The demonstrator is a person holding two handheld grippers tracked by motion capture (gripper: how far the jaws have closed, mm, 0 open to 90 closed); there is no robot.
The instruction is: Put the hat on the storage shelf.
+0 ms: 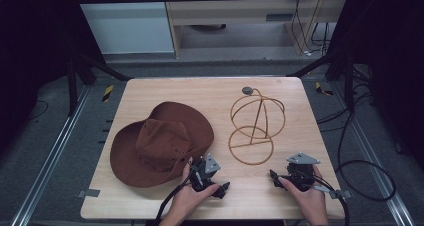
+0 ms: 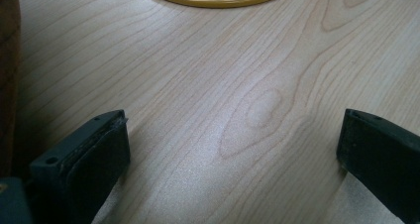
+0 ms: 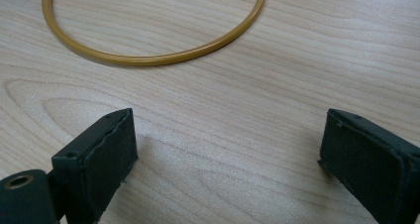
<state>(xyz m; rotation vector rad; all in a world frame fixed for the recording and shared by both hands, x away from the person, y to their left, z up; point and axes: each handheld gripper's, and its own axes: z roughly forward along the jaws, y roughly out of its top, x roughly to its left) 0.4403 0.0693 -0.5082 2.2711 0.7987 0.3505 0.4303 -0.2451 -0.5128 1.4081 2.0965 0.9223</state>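
A brown wide-brimmed hat (image 1: 160, 143) lies on the left half of the wooden table (image 1: 280, 206). To its right stands a gold wire hat stand (image 1: 255, 126) with a round base ring (image 3: 148, 59). My left gripper (image 1: 210, 177) rests by the hat's near right brim, and its jaws stand open over bare wood (image 2: 233, 149). The hat's edge (image 2: 7, 60) and the ring (image 2: 218, 1) show beyond them. My right gripper (image 1: 291, 175) sits near the front right, just short of the ring, open with nothing between its jaws (image 3: 228, 149).
Black frame poles (image 1: 90, 63) slant down at the table's back corners. Cables (image 1: 365, 166) trail over the floor at the right. A wooden cabinet (image 1: 240, 16) stands beyond the far edge. Bare wood lies between the two grippers along the front edge.
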